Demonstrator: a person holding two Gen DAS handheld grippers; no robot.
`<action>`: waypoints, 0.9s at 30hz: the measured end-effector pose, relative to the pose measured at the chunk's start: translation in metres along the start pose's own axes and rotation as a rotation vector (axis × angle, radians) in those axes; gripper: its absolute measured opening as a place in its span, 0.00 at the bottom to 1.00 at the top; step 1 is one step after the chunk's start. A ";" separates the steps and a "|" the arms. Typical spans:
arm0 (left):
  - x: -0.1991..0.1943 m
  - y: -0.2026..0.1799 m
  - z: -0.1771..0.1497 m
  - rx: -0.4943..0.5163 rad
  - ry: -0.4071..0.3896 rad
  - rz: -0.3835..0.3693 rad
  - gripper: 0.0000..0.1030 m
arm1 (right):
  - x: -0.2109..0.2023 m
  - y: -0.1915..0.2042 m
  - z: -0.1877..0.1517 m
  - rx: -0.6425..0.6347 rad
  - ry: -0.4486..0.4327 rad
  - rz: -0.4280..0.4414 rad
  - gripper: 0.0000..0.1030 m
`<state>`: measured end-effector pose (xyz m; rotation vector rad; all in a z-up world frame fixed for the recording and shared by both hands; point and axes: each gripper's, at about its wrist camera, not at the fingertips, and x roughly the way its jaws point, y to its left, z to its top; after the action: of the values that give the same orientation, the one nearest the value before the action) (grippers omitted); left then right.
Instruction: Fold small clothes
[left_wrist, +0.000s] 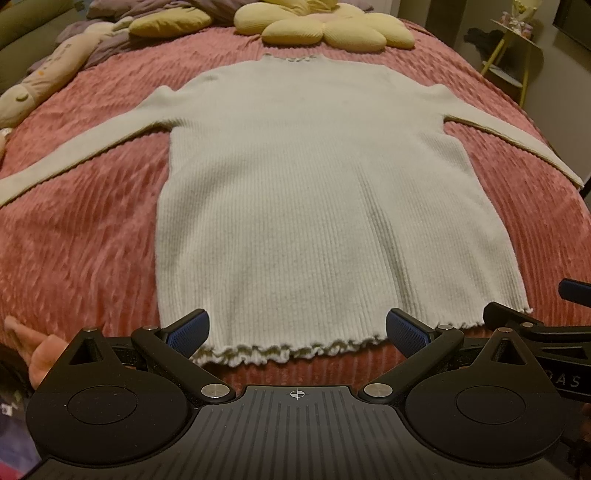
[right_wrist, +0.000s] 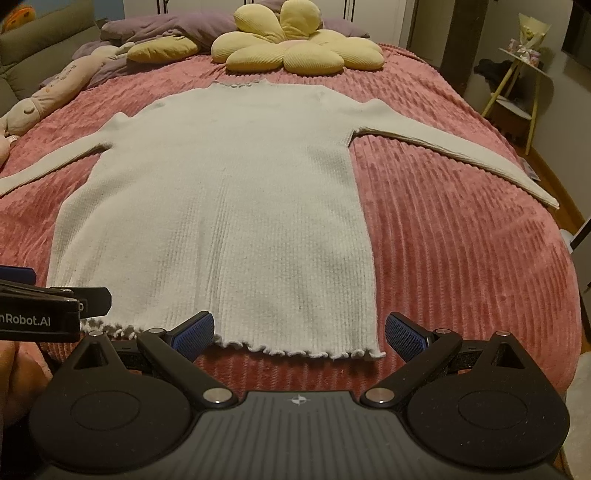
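A pale ribbed long-sleeved sweater (left_wrist: 295, 206) lies flat on the pink bedspread, neck far, ruffled hem near, both sleeves spread outward. It also shows in the right wrist view (right_wrist: 221, 206). My left gripper (left_wrist: 297, 332) is open and empty, just above the near hem, its blue pads either side of the hem's middle. My right gripper (right_wrist: 299, 332) is open and empty over the hem's right part. The right gripper's side shows at the right edge of the left view (left_wrist: 546, 332).
A yellow flower-shaped cushion (right_wrist: 295, 48) and purple bedding (right_wrist: 177, 26) lie at the bed's head. A long plush toy (right_wrist: 55, 88) lies along the left side. A small yellow side table (right_wrist: 517, 85) stands right of the bed. The pink ribbed bedspread (right_wrist: 461, 240) drops off at right.
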<state>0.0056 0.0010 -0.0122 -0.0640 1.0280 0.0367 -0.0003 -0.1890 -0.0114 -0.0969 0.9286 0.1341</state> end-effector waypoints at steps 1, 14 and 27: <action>0.000 0.000 0.000 0.000 0.001 0.001 1.00 | 0.000 0.000 0.000 0.000 -0.001 0.002 0.96; 0.003 0.001 0.001 0.000 0.007 0.004 1.00 | 0.000 0.000 0.000 0.007 -0.013 0.070 0.96; 0.011 -0.002 0.003 0.004 0.028 0.009 1.00 | 0.010 0.000 0.000 -0.009 0.015 0.082 0.96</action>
<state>0.0139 -0.0006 -0.0198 -0.0564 1.0566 0.0420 0.0059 -0.1886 -0.0190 -0.0685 0.9472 0.2142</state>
